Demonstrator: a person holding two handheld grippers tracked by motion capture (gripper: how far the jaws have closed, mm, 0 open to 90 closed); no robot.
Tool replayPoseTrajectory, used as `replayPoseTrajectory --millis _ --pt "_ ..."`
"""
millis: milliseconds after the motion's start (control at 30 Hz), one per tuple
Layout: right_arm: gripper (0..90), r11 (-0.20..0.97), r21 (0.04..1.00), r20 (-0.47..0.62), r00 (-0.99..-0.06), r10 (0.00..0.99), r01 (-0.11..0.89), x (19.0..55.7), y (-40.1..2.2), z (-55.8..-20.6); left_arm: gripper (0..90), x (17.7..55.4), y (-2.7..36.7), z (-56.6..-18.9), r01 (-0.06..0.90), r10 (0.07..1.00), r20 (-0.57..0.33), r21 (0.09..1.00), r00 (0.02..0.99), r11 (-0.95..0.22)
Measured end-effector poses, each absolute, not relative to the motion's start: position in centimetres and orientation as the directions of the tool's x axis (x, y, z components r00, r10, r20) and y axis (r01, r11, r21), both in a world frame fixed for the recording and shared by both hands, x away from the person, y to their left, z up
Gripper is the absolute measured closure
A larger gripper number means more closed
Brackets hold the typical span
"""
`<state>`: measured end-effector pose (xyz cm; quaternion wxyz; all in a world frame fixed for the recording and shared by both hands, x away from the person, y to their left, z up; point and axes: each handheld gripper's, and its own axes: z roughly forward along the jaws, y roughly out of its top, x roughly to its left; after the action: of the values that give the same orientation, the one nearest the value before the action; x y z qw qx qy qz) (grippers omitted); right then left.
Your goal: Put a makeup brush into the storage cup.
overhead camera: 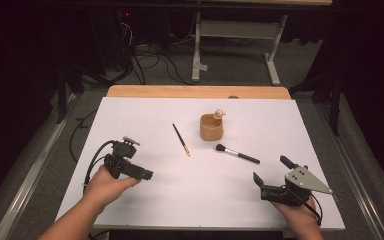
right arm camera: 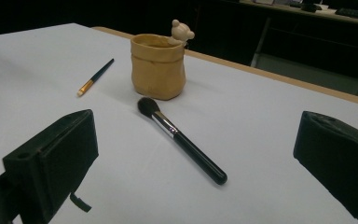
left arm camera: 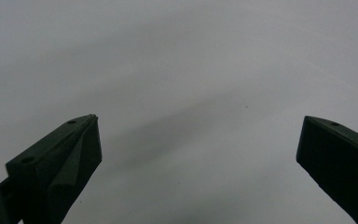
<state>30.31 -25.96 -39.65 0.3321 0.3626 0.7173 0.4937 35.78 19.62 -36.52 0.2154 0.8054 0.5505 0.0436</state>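
A white worktop point(overhead camera: 145, 200) is seen from above, with a strip of bare wood along its far edge. Near the middle of the far half, a tan ceramic cup point(overhead camera: 211, 127) is stood upright; a small bear figure point(overhead camera: 219, 114) is perched on its far right rim. Just near and right of the cup, a powder brush point(overhead camera: 236, 154) with a black handle is laid flat, its dark bristle head pointed toward the cup and its handle angled to the near right; brush and cup are seen close together but not touching. Left of the cup, a thin brush point(overhead camera: 181, 139) with a dark handle and an orange ferrule is laid flat, its tip turned to the near side, well apart from the other things. The left tongs point(overhead camera: 148, 174) are held by a hand point(overhead camera: 105, 186) at the near left, low over bare worktop, with nothing between the jaws; in the left gripper view the jaws are seen spread wide over plain white surface. The right tongs point(overhead camera: 271, 173) are held by the other hand point(overhead camera: 297, 212) at the near right, pointed toward the powder brush and well short of it. In the right gripper view the jaws are spread wide and empty, and the powder brush point(right arm camera: 181, 139) is framed between them farther off, with the cup point(right arm camera: 158, 66) behind it and the thin brush point(right arm camera: 96, 76) off to its left.
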Motion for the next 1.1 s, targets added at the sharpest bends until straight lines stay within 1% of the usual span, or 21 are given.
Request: replayPoseTrajectory --millis 100,167,367,833,1100 --pt "1.1 0.249 0.949 -0.117 -0.518 0.847 0.192 30.4 -26.0 -39.6 0.6 36.3 19.5 -36.4 0.88 0.91 -0.181 0.379 0.372 -0.284" --pt "1.1 0.248 0.95 -0.118 -0.518 0.847 0.189 30.3 -26.0 -39.6 0.6 37.1 19.3 -36.1 0.898 0.917 -0.197 0.352 0.346 -0.264" --pt "1.1 0.242 0.952 -0.113 -0.521 0.846 0.186 30.4 -26.3 -39.6 0.7 38.1 18.6 -35.5 0.907 0.919 -0.202 0.329 0.338 -0.261" --pt "1.1 0.232 0.954 -0.102 -0.523 0.846 0.19 30.2 -26.5 -39.7 1.7 40.4 16.3 -34.2 0.91 0.925 -0.196 0.33 0.325 -0.249" --pt "1.1 0.261 0.95 -0.13 -0.539 0.832 0.174 29.9 -25.9 -39.5 2.1 41.5 15.0 -33.9 0.912 0.922 -0.206 0.325 0.327 -0.251"
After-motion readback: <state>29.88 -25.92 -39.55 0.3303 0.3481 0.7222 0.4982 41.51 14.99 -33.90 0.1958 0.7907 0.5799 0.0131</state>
